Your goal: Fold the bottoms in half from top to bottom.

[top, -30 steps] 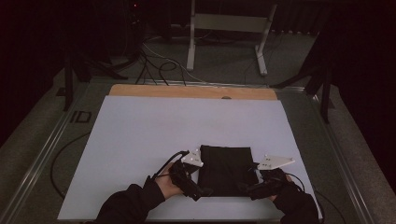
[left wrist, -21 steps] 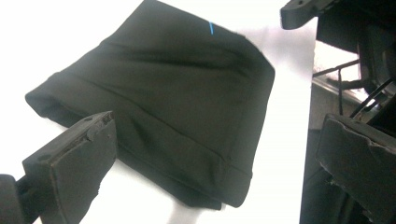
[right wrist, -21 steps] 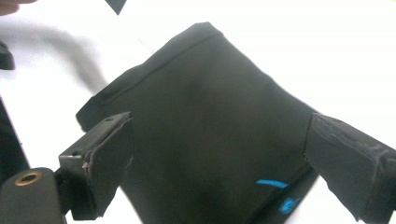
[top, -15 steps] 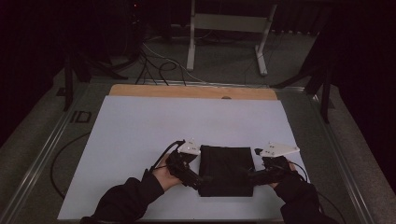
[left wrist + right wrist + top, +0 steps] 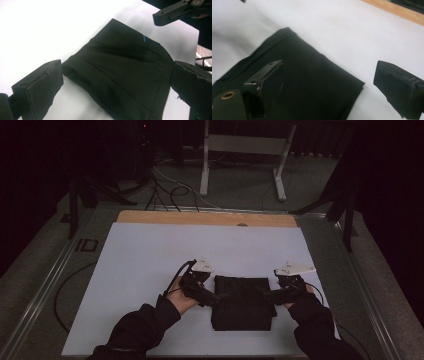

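A folded black cloth [image 5: 243, 302] lay flat on the white surface [image 5: 140, 250], near its front edge, with its longer sides running away from the person. It was flanked by the two tools: the left hand-held gripper [image 5: 216, 296] was placed at the cloth's left edge and the right hand-held gripper [image 5: 266, 295] at its right edge, each pointed inward at mid-height of the fold. Both were held open, the jaws spread wide with cloth seen between them [image 5: 125, 72] [image 5: 307, 82] and nothing clamped. Neither hand was clearly nearer; the cloth was centred between them. Any next grasp would be judged to depend on closing inward across the short axis, from both sides.
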The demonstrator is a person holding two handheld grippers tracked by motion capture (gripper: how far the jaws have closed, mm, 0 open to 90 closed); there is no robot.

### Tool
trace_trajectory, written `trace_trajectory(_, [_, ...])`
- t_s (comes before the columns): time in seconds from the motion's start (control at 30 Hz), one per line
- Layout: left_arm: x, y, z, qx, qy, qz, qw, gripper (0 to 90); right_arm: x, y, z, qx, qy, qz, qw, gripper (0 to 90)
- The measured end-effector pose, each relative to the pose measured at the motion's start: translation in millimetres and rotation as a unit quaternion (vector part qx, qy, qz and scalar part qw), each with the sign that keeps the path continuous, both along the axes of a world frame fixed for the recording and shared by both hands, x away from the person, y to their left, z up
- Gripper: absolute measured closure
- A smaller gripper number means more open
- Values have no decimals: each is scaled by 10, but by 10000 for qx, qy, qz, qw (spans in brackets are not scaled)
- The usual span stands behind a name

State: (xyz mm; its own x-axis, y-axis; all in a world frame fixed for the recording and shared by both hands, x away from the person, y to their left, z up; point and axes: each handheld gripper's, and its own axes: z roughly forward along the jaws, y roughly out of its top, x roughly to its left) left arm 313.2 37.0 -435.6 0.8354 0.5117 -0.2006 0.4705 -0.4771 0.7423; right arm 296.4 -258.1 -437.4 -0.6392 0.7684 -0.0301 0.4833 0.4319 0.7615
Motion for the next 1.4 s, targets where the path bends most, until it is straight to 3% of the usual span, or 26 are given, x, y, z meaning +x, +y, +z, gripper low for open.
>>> trace_trajectory(0.33, [100, -73, -175, -130, 244, 333, 9991, 0, 121, -12, -140, 61, 153, -325, 9993, 95])
trace_trajectory(0.8, [197, -129, -453, -57, 689, 388, 9969, 0, 106, -15, -401, 61, 399, -560, 9976, 94])
trace_trajectory(0.87, [224, -137, -534, -17, 836, 412, 9957, 0, 102, -31, -442, 68, 450, -601, 9972, 94])
trace_trajectory(1.0, [233, -143, -606, -50, 828, 422, 9957, 0, 100, -53, -478, 19, 447, -678, 9967, 94])
trace_trajectory(1.13, [255, -154, -689, 47, 965, 463, 9943, 0, 100, -82, -565, -22, 614, -753, 9953, 94])
trace_trajectory(1.27, [254, -172, -727, 37, 1054, 495, 9932, 0, 95, -107, -618, 116, 791, -794, 9936, 94])
trace_trajectory(1.4, [258, -177, -761, 30, 1146, 512, 9921, 0, 93, -100, -682, 68, 956, -813, 9921, 94])
